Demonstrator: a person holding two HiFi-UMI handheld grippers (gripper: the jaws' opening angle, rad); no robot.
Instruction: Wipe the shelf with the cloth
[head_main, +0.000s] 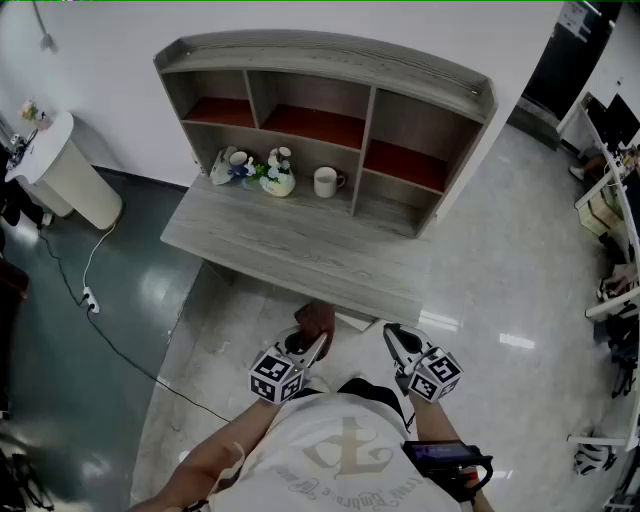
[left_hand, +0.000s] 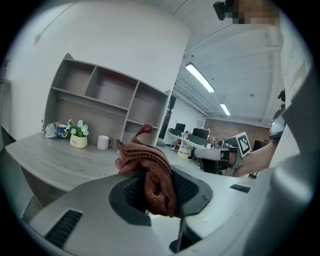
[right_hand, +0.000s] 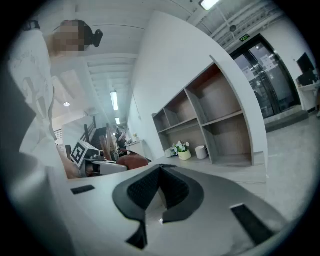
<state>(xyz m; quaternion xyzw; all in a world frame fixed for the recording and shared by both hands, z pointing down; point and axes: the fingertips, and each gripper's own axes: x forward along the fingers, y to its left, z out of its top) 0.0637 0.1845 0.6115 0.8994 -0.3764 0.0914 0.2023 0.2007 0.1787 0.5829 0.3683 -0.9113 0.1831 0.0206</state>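
A grey wooden shelf unit (head_main: 330, 70) stands on a desk top (head_main: 300, 245) against the white wall. A brown knitted cloth (head_main: 316, 318) is bunched in my left gripper (head_main: 316, 342), which is held low, just off the desk's front edge. In the left gripper view the cloth (left_hand: 146, 157) sticks up out of the left gripper (left_hand: 159, 192), whose jaws are shut on it, with the shelf (left_hand: 100, 95) ahead. My right gripper (head_main: 393, 334) hovers beside it. Seen in its own view, the right gripper (right_hand: 160, 169) has its jaws together with nothing between them.
On the desk, under the shelf's left compartments, sit a teapot (head_main: 225, 165), a flower pot (head_main: 278, 180) and a white mug (head_main: 326, 181). A white bin (head_main: 65, 170) stands at the left, and a cable with a power strip (head_main: 90, 300) lies on the floor. Office furniture (head_main: 610, 220) is at the right.
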